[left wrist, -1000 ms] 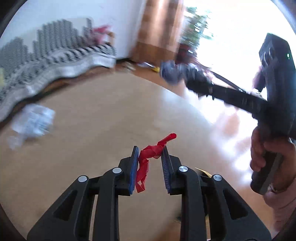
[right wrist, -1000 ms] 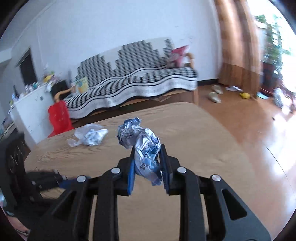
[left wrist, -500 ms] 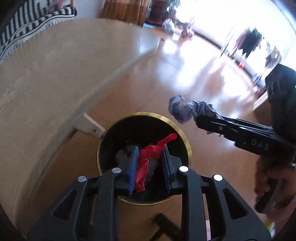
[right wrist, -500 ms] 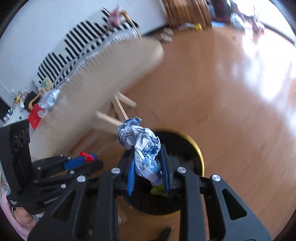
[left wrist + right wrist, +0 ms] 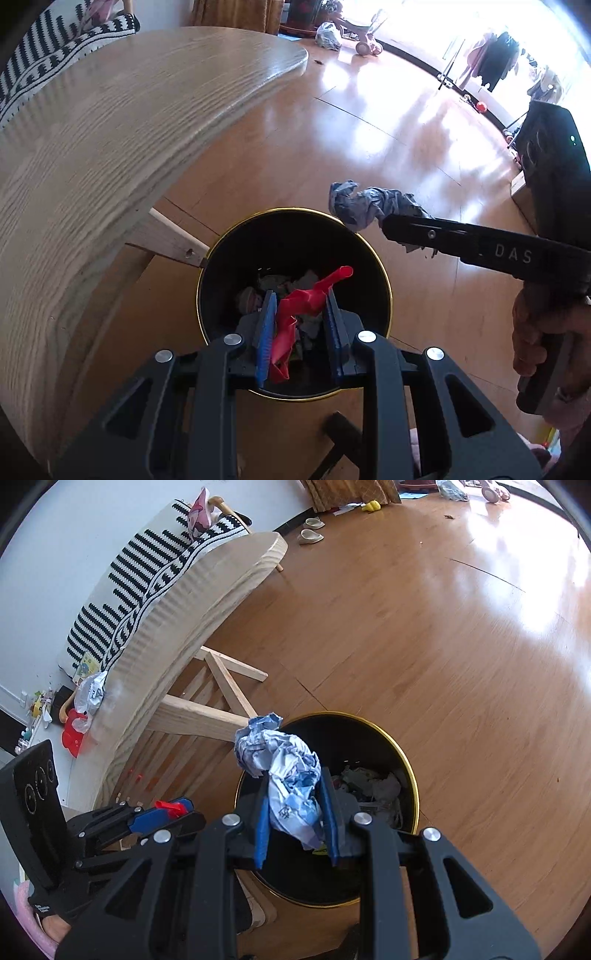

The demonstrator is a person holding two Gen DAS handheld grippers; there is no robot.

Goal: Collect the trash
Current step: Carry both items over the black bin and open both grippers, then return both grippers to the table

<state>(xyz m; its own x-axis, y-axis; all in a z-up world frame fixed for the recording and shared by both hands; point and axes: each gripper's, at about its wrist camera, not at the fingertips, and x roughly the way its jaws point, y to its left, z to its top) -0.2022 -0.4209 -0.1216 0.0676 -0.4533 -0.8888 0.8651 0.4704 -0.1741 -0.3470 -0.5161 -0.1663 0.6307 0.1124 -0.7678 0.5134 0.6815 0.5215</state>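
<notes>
The left tongs (image 5: 300,325) hold a red scrap (image 5: 295,314) over the bin (image 5: 369,243). At 2 o'clock, the right tongs (image 5: 295,812) grip crumpled paper (image 5: 284,768) above its rim.

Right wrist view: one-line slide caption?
Right claw holds a crumpled paper wad above the gold-rimmed black bin, already holding trash, beside the wooden table.

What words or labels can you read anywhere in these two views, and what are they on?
"DAS": white letters on the side of the right gripper, left wrist view; anything before them is not legible.
Small white print low on the left gripper's body, right wrist view: too small to read.
Print on the crumpled paper: unreadable.
</notes>
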